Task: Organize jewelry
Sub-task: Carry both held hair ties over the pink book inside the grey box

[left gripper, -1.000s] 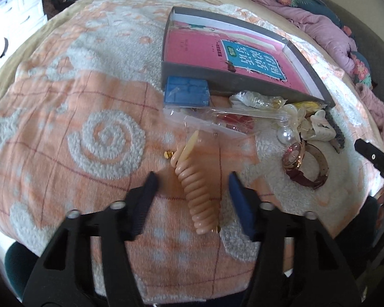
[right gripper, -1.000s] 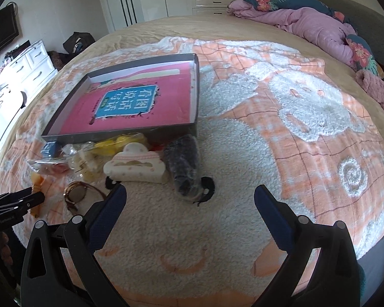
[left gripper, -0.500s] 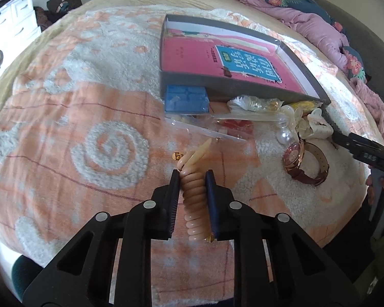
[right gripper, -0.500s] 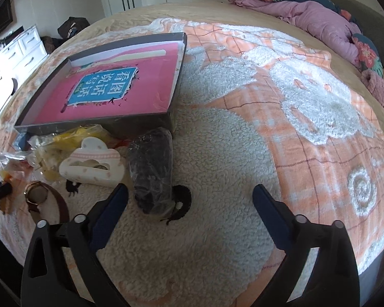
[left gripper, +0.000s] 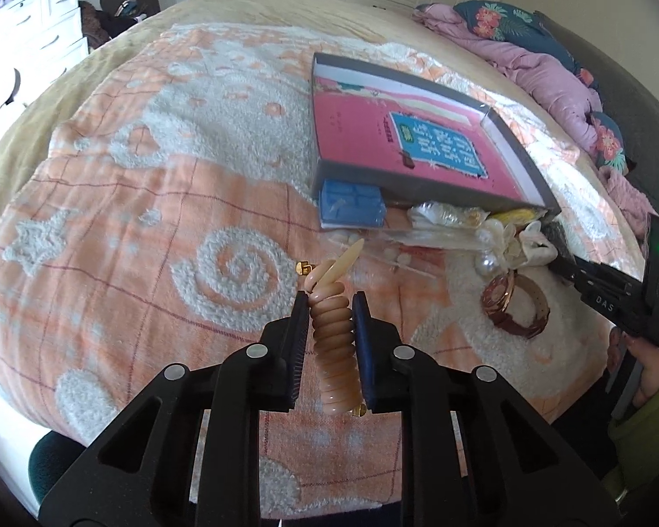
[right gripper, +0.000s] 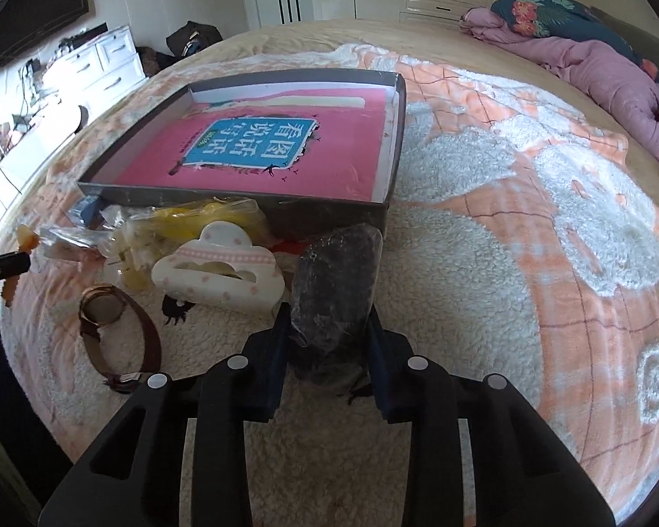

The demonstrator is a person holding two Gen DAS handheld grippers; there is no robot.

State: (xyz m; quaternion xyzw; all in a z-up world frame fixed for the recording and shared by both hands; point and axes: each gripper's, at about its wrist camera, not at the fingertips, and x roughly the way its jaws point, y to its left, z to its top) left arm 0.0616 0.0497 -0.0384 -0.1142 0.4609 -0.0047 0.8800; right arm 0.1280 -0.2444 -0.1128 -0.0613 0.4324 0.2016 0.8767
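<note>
My left gripper [left gripper: 331, 307] is shut on a peach spiral hair tie [left gripper: 333, 342] and holds it above the blanket. My right gripper [right gripper: 328, 320] is shut on a clear bag of dark items [right gripper: 336, 285] that lies on the blanket. A grey box [left gripper: 532, 166] with a pink book [right gripper: 259, 153] in it lies beyond the jewelry pile. In the pile are a brown-strap watch [left gripper: 512, 303], a white hair claw [right gripper: 217, 270], a blue case [left gripper: 350, 204], pearls [left gripper: 487, 259] and a yellow bag [right gripper: 193, 219].
All lies on an orange and white fleece blanket [right gripper: 549, 228] over a bed. Purple bedding [right gripper: 593, 61] is piled at the far right. White drawers [right gripper: 101, 61] stand at the left. The right gripper's body shows in the left wrist view [left gripper: 610, 294].
My left gripper closed on the hair tie and lifted it off the blanket. My right gripper moved forward to the dark bag and closed on it.
</note>
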